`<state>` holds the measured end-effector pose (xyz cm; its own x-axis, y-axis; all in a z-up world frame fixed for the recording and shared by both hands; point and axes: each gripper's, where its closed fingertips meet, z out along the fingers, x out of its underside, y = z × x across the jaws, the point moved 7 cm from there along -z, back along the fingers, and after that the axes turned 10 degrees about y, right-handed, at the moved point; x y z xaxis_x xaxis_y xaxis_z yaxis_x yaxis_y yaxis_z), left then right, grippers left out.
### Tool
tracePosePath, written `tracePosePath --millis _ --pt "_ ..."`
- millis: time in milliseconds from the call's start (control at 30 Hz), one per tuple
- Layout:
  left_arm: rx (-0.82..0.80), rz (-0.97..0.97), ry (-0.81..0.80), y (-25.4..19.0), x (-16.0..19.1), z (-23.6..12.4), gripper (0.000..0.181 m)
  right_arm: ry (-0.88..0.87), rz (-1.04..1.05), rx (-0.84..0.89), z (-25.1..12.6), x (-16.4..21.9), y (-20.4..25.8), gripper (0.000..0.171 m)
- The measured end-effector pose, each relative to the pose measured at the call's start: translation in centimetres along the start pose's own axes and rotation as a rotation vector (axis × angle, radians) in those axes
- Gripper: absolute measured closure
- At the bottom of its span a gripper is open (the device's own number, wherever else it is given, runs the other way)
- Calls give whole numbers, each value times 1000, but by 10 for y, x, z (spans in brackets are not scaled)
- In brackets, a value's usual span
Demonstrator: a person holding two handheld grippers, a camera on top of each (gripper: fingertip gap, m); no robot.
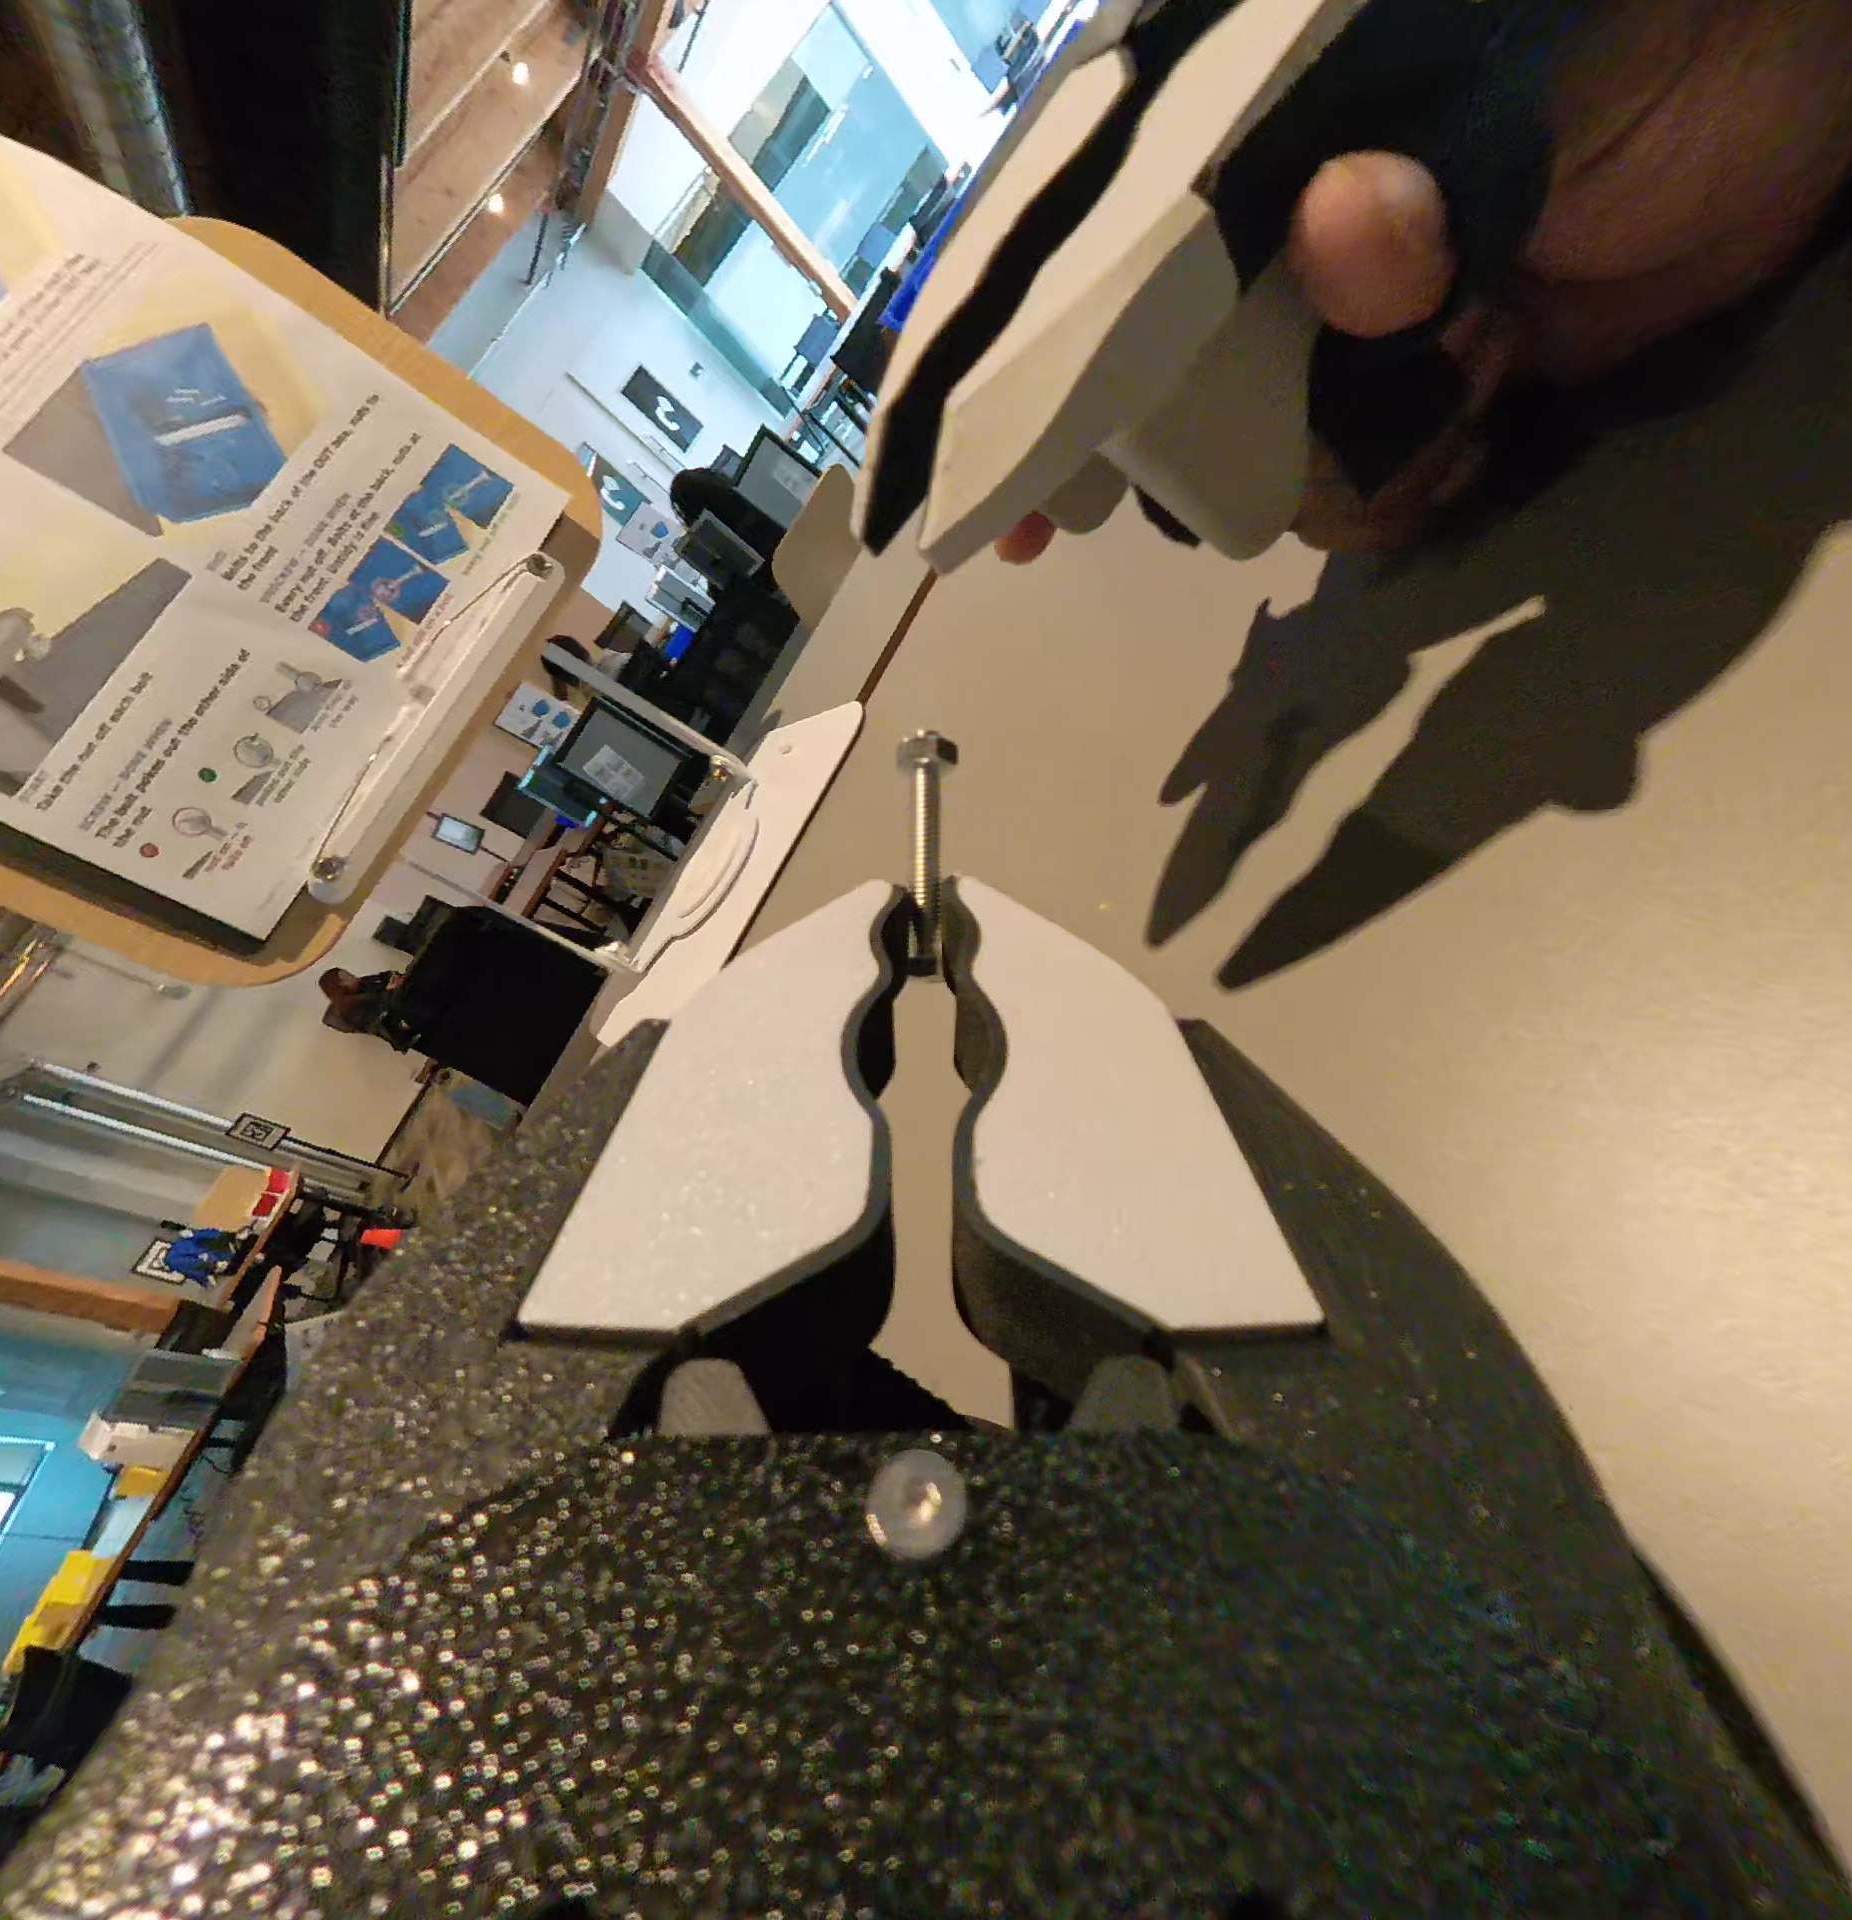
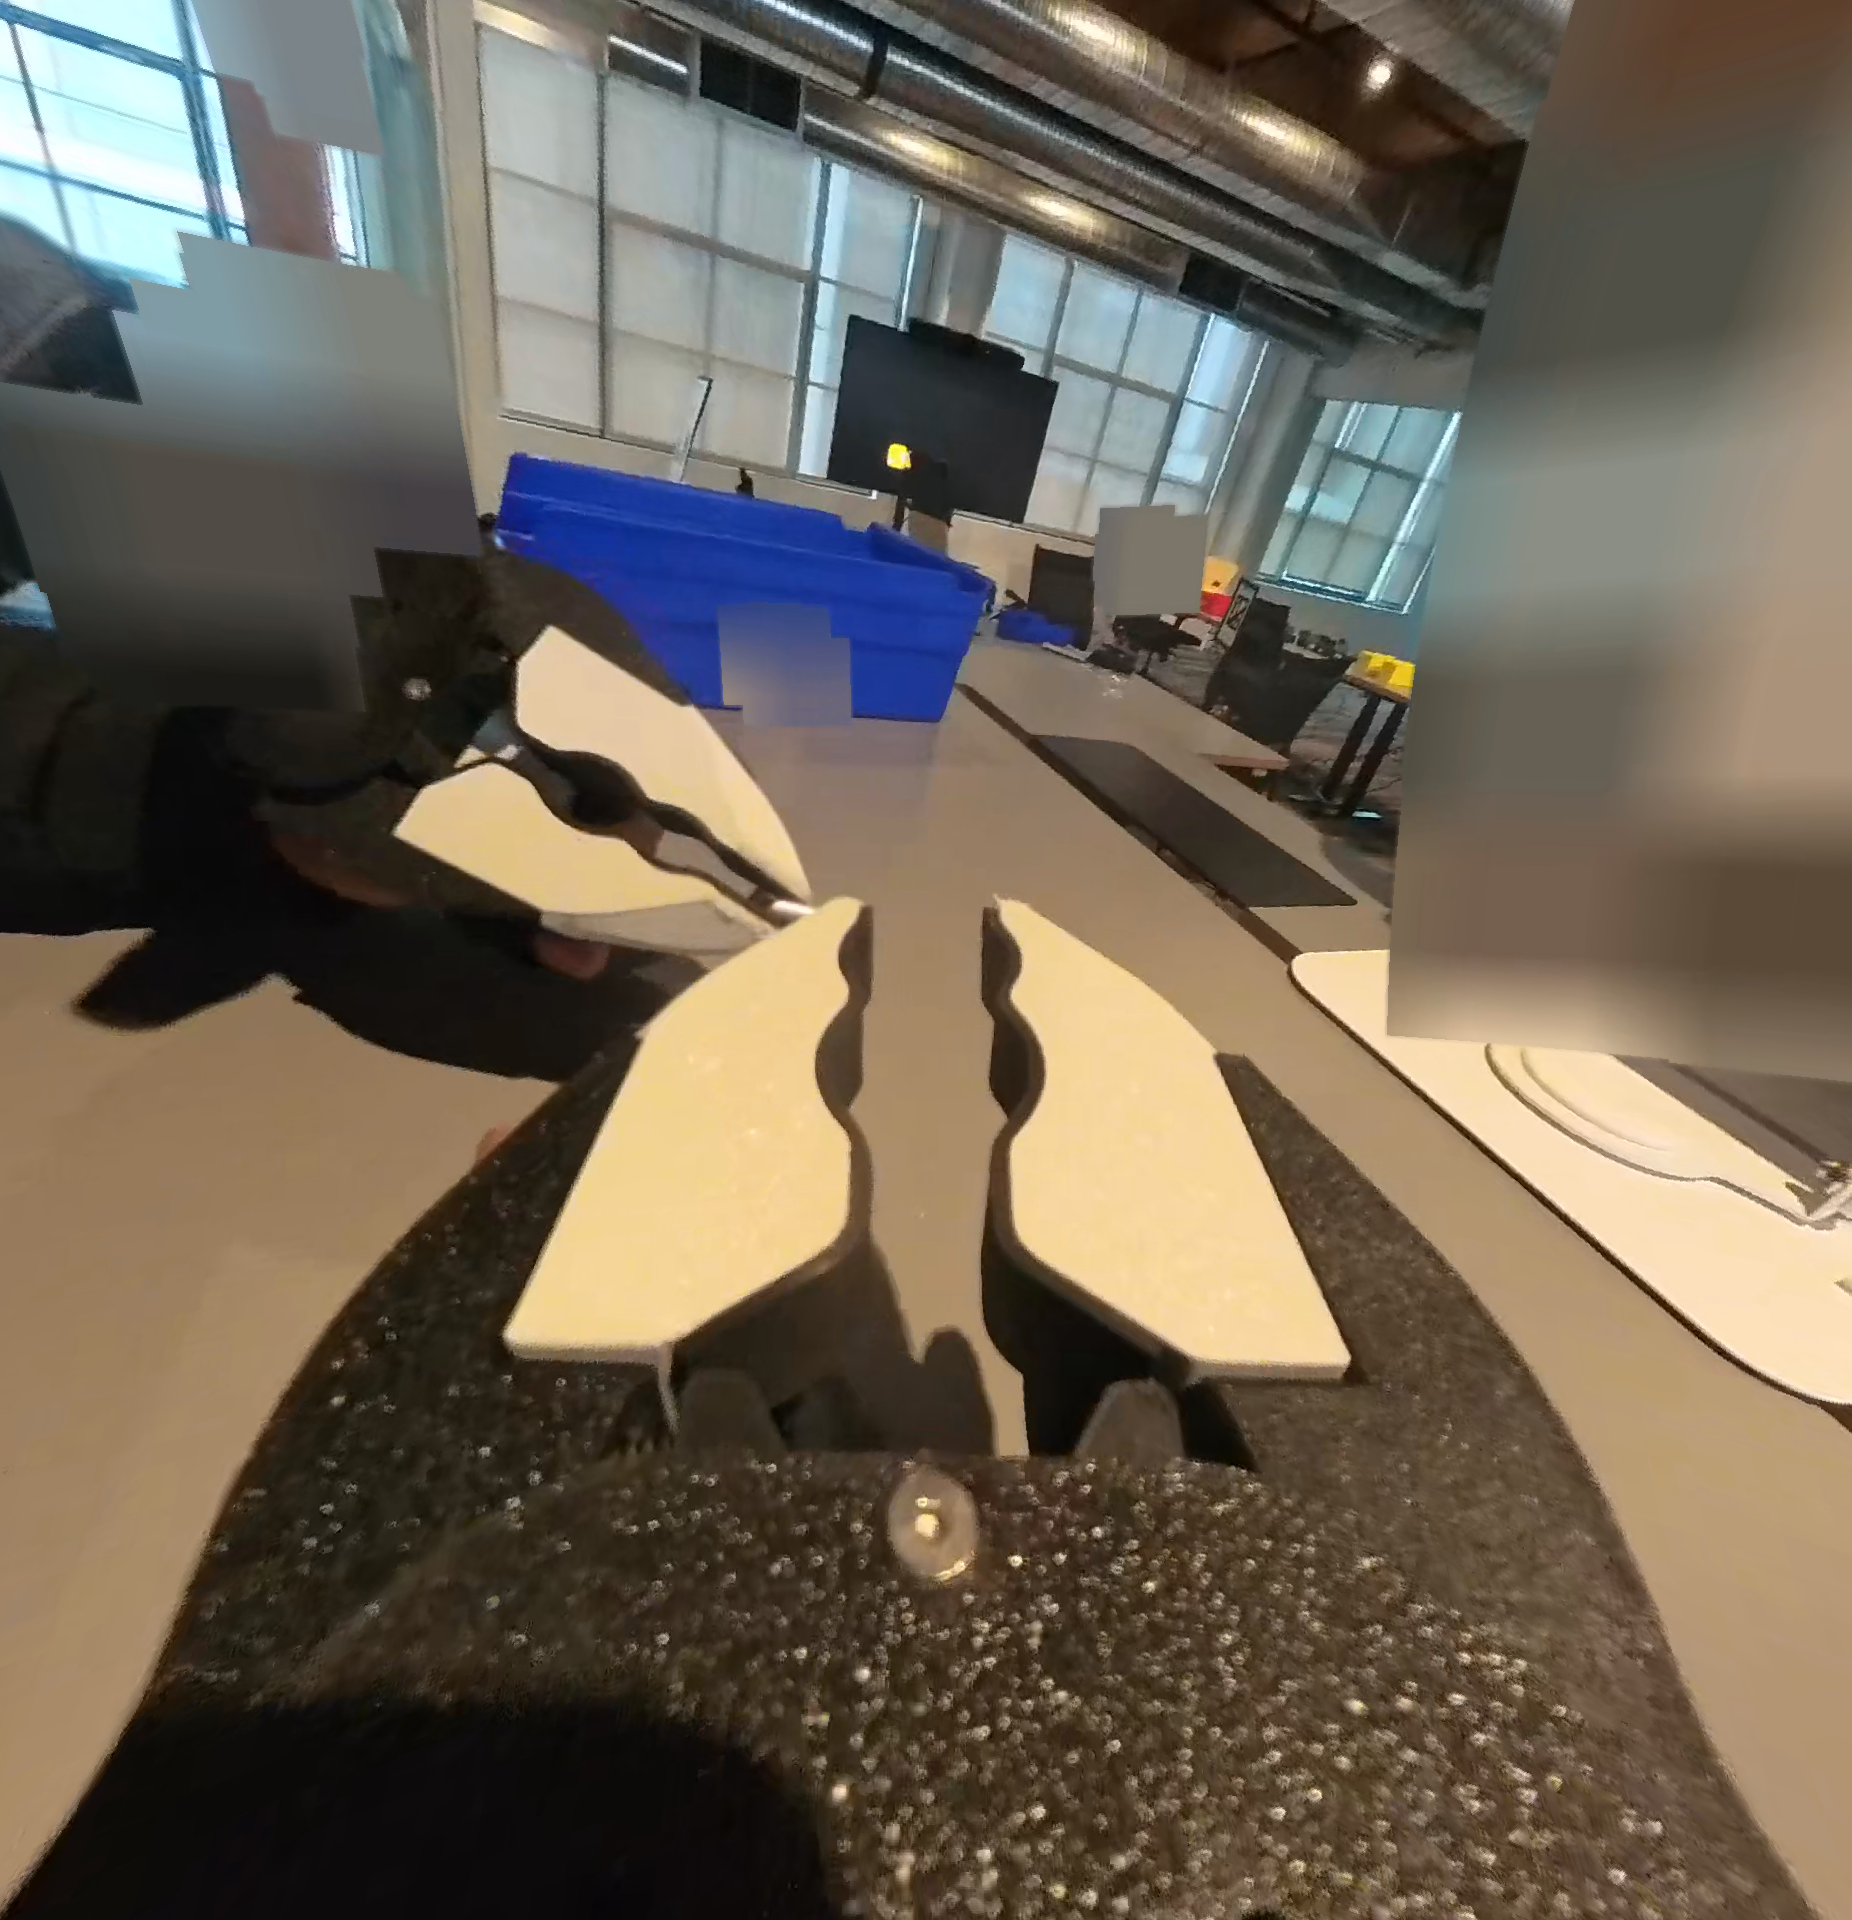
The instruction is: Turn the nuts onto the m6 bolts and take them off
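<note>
My left gripper (image 1: 927,920) is shut on a silver threaded M6 bolt (image 1: 924,831). The bolt sticks out forward past the fingertips. It has a hex piece (image 1: 927,750) at its far end; I cannot tell whether that is the head or a nut. My right gripper (image 2: 927,914) is open and empty over the grey table (image 2: 278,1143). In the left wrist view the right gripper (image 1: 901,525) hovers beyond the bolt in a gloved hand, apart from it. In the right wrist view the left gripper (image 2: 787,904) sits just left of my right fingertips.
A blue bin (image 2: 693,561) stands at the far end of the table. A white board (image 2: 1473,1164) lies at the right, a black mat (image 2: 1192,821) beyond it. An instruction sheet on a wooden stand (image 1: 257,582) is behind the bolt.
</note>
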<state>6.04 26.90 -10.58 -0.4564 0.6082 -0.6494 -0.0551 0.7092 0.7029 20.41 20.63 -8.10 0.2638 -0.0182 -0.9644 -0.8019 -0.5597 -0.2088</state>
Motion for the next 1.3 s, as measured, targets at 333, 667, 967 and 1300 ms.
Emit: tracePosePath --millis 333,667,967,1300 --pt "-8 105 -11 -8 -8 -4 176 143 44 -162 9 -3 13 143" --pt "44 138 -105 -17 -21 -12 176 241 -122 -252 1 -10 27 160" --pt "426 -84 -193 -29 -25 -16 176 270 -941 -60 -23 -1 61 161" --pt "70 115 -92 -19 -23 -11 176 364 -140 -181 -23 -8 40 144"
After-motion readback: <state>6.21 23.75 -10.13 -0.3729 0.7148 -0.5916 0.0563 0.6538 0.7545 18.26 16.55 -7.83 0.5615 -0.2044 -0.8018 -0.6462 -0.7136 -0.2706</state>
